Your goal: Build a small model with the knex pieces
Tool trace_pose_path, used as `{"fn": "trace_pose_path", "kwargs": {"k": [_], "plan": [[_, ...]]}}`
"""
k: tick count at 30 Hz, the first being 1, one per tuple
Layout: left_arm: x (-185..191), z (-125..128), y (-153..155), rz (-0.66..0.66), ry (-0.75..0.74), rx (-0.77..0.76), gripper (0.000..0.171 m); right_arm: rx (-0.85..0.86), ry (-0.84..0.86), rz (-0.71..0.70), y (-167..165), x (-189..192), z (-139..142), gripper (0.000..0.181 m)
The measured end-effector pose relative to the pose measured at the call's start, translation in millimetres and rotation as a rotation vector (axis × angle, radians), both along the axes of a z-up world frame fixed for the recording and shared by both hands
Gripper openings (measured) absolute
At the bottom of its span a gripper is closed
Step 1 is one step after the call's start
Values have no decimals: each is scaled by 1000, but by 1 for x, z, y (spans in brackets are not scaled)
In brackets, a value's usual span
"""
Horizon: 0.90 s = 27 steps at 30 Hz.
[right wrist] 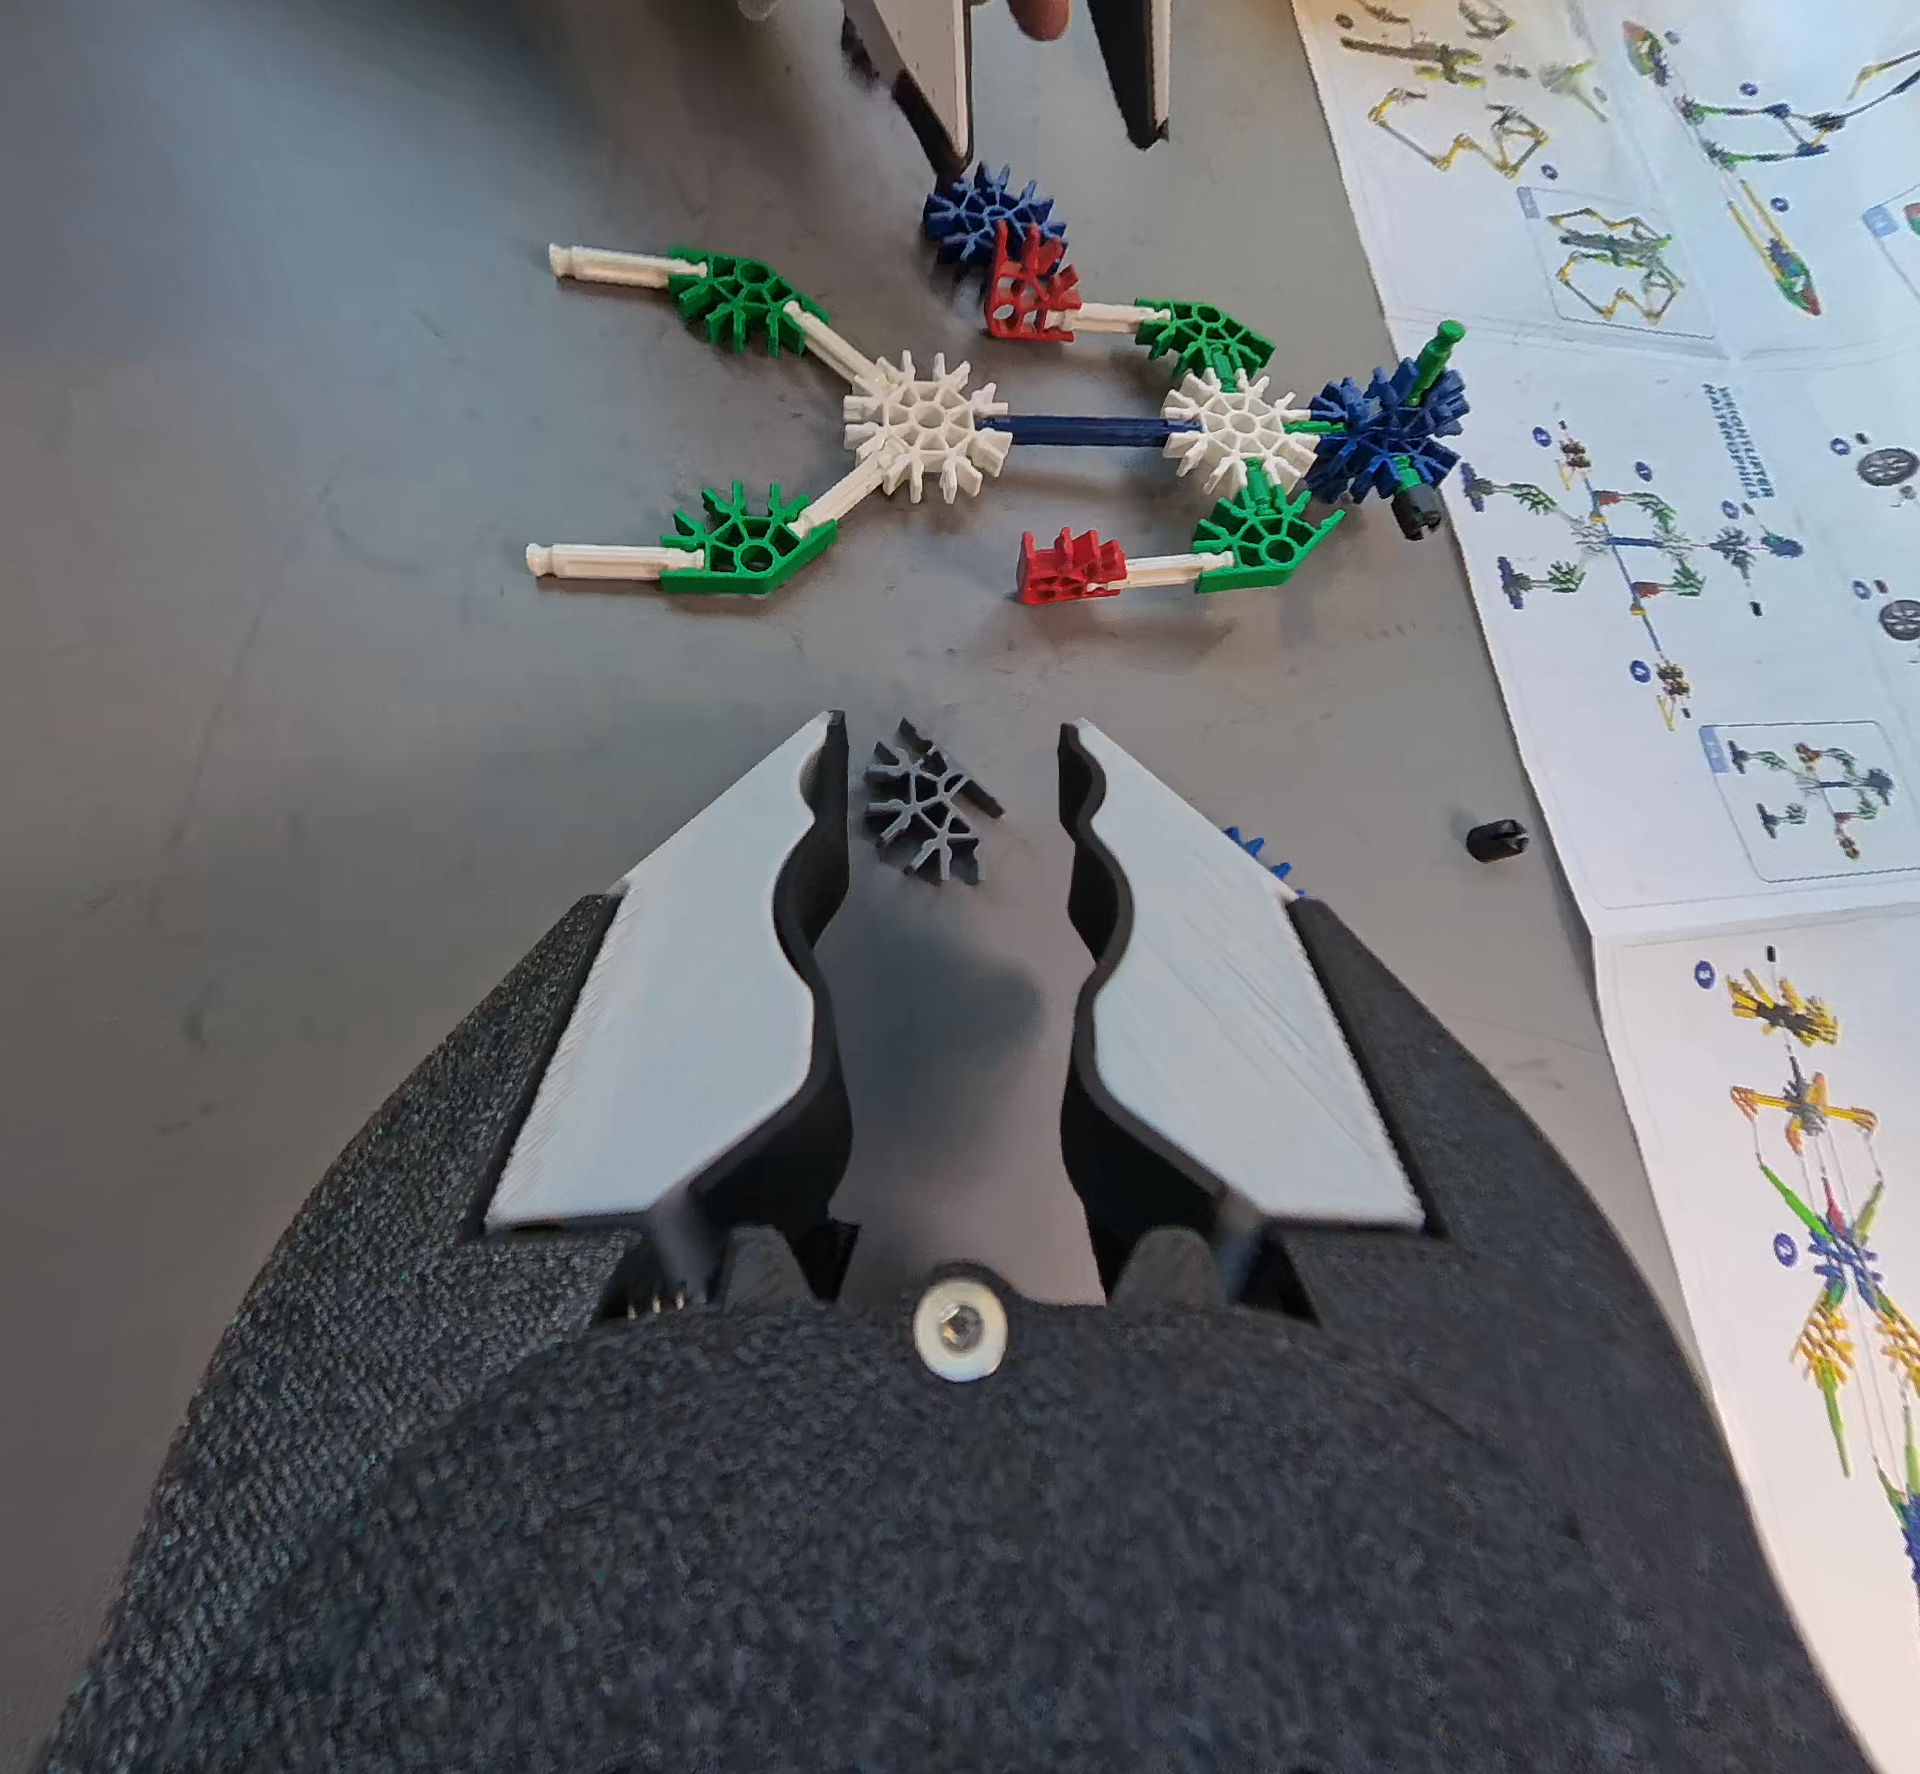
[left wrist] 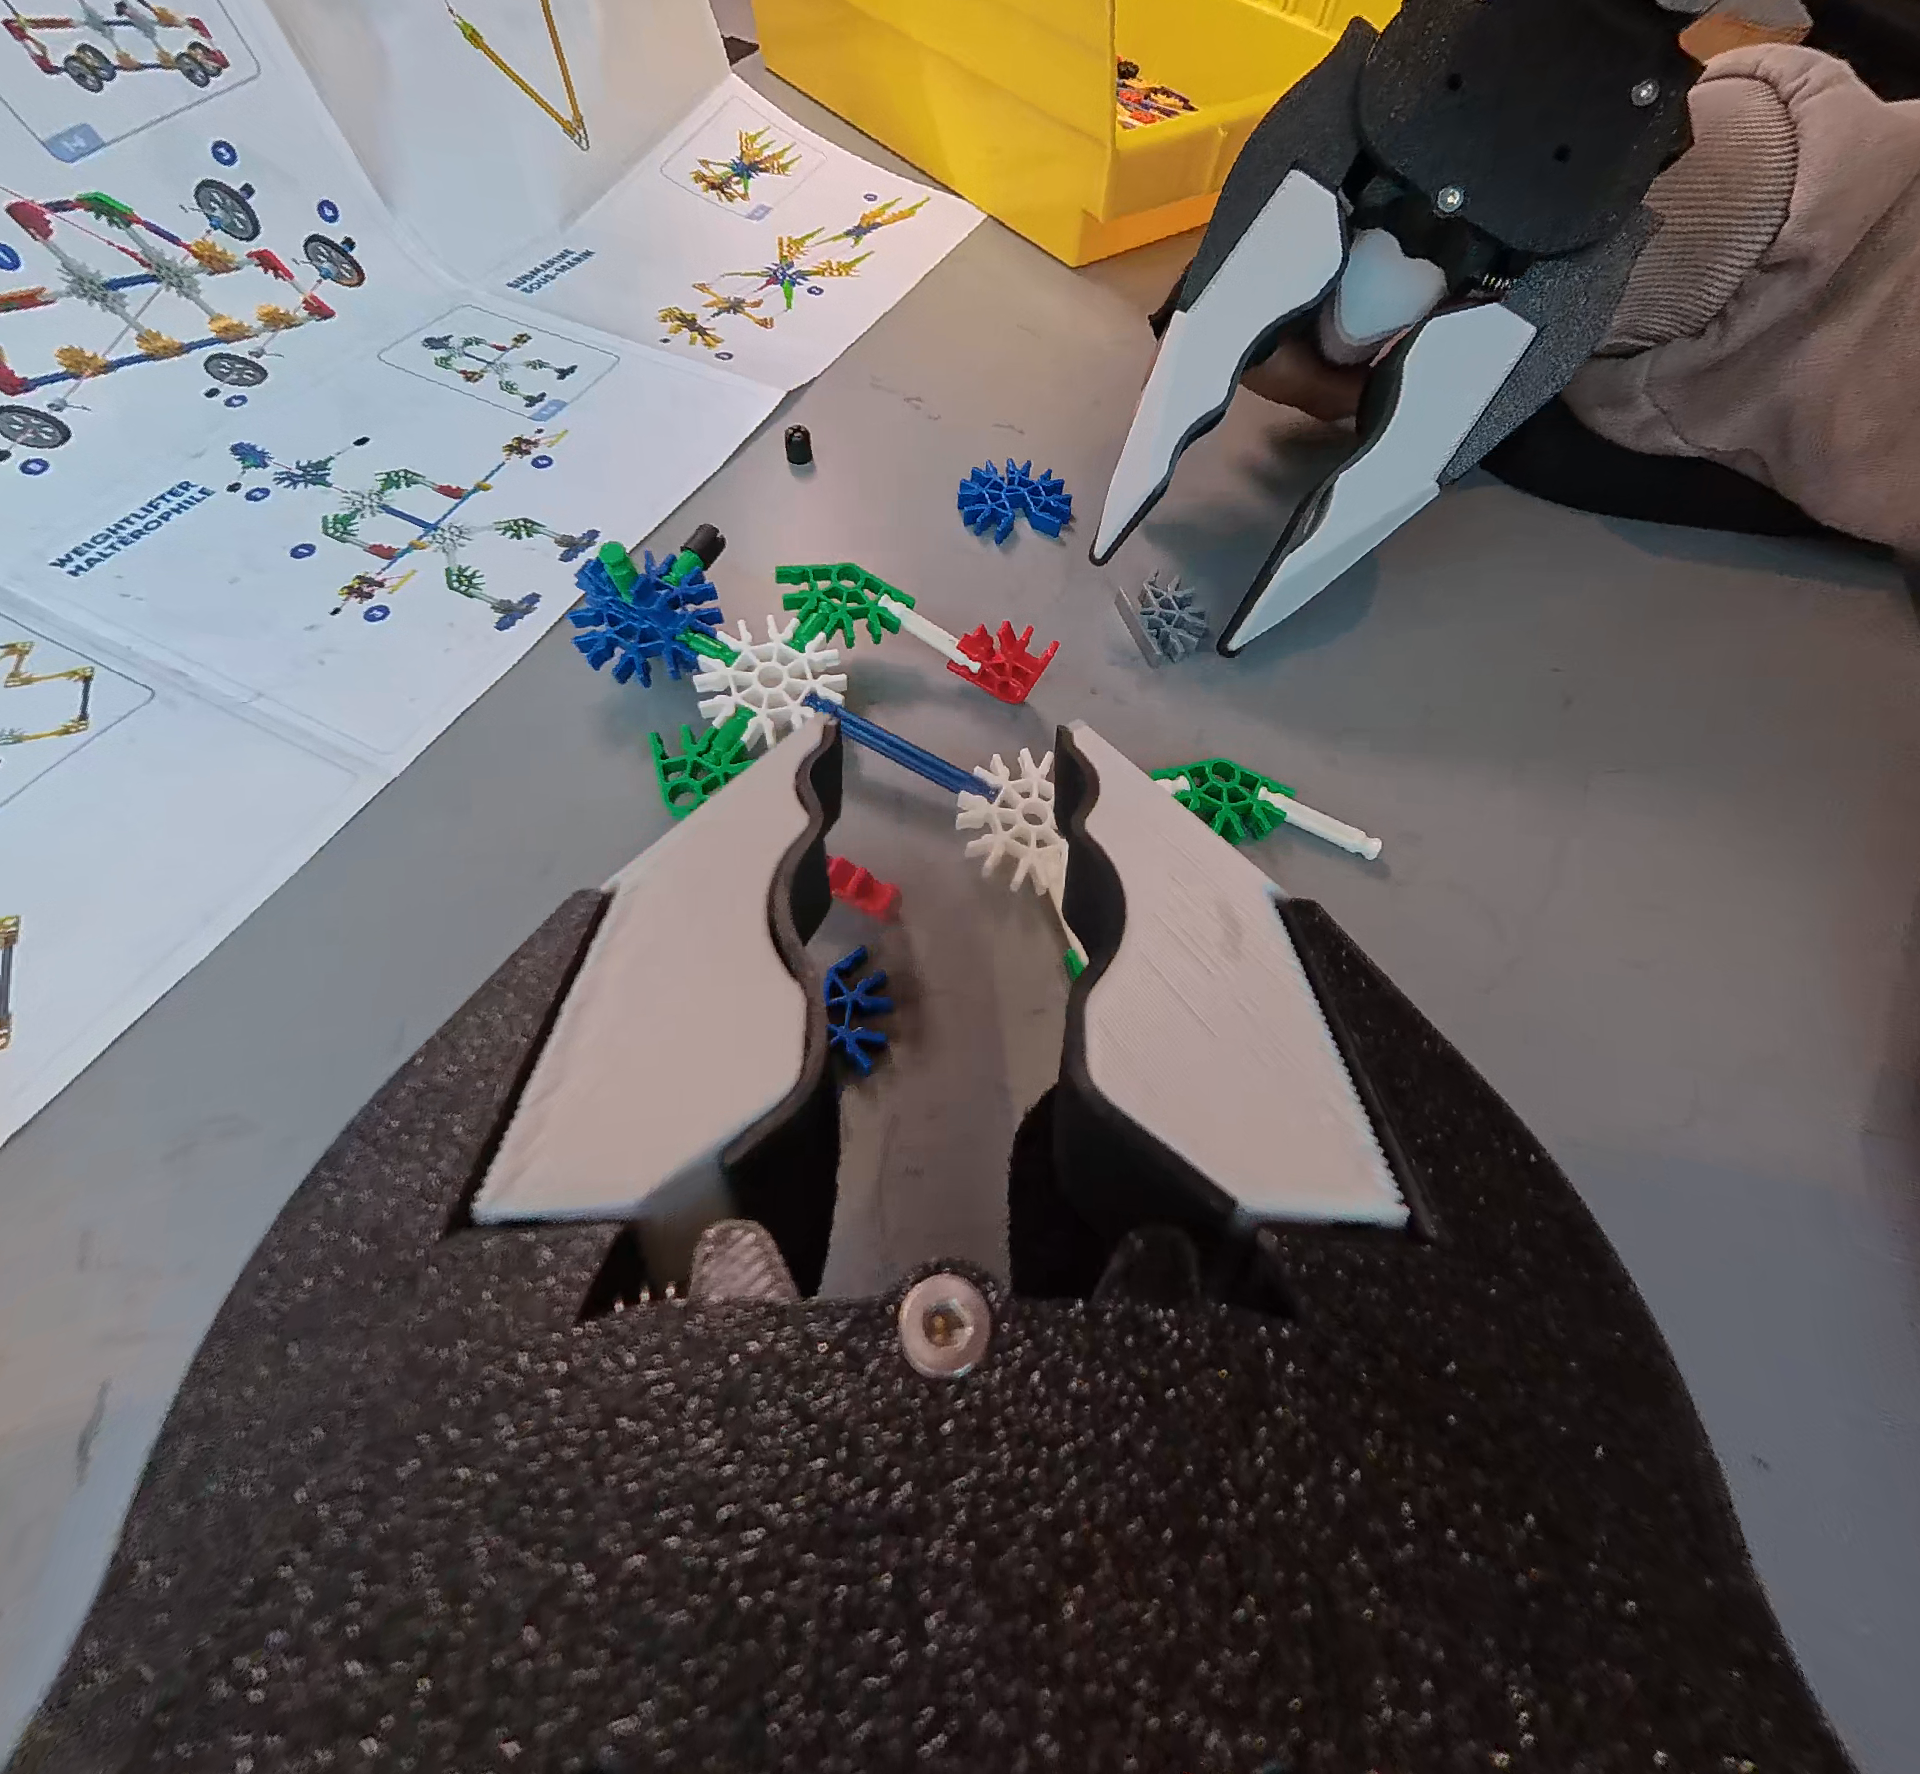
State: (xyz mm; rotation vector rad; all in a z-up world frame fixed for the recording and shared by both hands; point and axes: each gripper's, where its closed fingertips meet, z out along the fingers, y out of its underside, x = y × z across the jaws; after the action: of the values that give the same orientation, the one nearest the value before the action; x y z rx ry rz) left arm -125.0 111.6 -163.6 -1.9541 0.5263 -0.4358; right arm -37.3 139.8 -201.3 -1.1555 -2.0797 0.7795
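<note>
Here, the left gripper (left wrist: 945, 737) is hovering with its jaws released and empty over the toy figure (right wrist: 1081, 431), a flat assembly of white, green, red and blue plastic pieces that is lying on the grey table (right wrist: 312, 270). In the left wrist view its fingers are framing the blue rod (left wrist: 904, 753) and one white hub (left wrist: 1013, 820); a loose blue connector (left wrist: 857, 1007) and a red piece (left wrist: 860, 888) are showing in the gap between them.

The right gripper (right wrist: 951, 732) is also standing released, gripping nothing. A loose grey connector (right wrist: 930, 805) is lying on the table between its fingertips, close to the left finger; contact cannot be confirmed. In the left wrist view another blue connector (left wrist: 1013, 498) is lying near the right gripper.

A folded instruction sheet (left wrist: 312, 374) is lying beside the figure, with a small black cap (left wrist: 798, 444) just off its edge. A yellow bin (left wrist: 997, 41) is standing farther back
</note>
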Motion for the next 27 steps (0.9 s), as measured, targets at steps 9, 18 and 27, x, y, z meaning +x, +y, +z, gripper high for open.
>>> {"fn": "trace_pose_path", "kwargs": {"k": [9,18,27], "plan": [[0,-2,-1,-15,-16,-12,41,38,136,-213,44,-11,21,39],[-6,-3,0,0,-21,-21,41,21,76,-388,80,-4,11,44],[-1,-10,0,-17,3,-39,41,-17,-35,-391,76,1,-6,46]]}}
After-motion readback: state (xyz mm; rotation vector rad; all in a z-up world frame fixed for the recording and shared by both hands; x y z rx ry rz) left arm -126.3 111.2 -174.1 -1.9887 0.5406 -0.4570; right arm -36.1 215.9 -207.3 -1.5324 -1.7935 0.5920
